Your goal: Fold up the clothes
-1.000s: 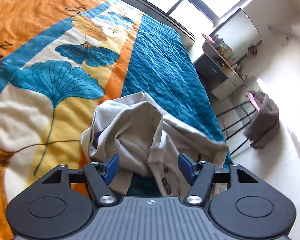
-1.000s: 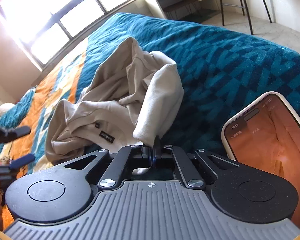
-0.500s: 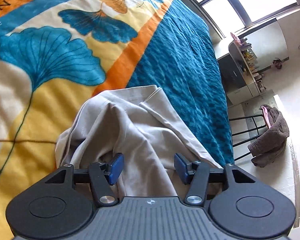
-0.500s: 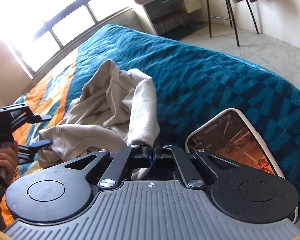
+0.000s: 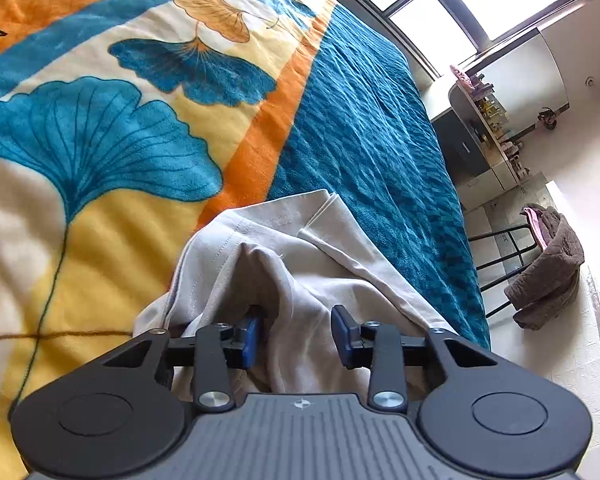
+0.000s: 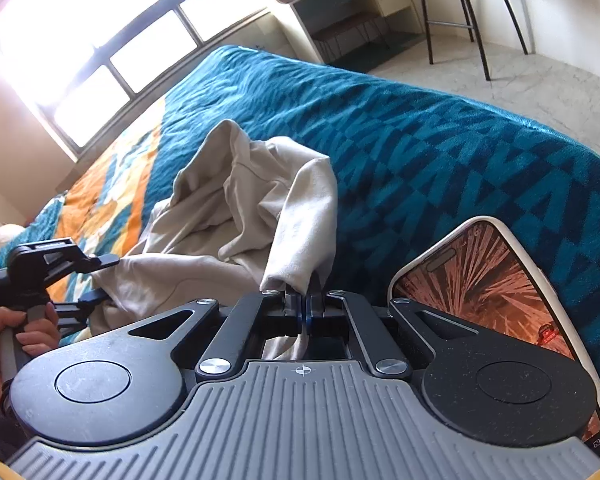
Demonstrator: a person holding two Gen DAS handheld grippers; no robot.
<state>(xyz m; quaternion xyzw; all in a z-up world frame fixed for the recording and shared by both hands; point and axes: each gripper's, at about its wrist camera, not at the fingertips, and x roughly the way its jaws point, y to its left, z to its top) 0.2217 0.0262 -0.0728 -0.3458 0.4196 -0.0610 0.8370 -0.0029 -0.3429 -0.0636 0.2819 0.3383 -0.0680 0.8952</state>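
Right gripper (image 6: pixel 305 312) is pinched tight on a corner of the beige garment (image 6: pixel 236 220), and we hold that corner lifted off the blanket (image 6: pixel 440 160). Our left gripper (image 5: pixel 298 336) has its blue pads (image 5: pixel 342 334) spread wide, straddling a hump of the same cloth without biting it.

The garment sits bunched on the teal half of the blanket, near the bed's edge, its far hem reaching the orange stripe (image 5: pixel 268 128). We read the long axis as running from the pinched corner out toward that hem, roughly across the bed; which end is the top, we can't tell through all these folds.

Trouble spots, as we judge them. If the left pads close here, they may grab several layers at once and we'd spread a twisted lump, not a flat sheet. The right grip looks thin, so a hard tug could slip it free. And the phone (image 6: pixel 484 280) lies just beside our right gripper: a sweeping pull could drag cloth over it or knock it off the bed.
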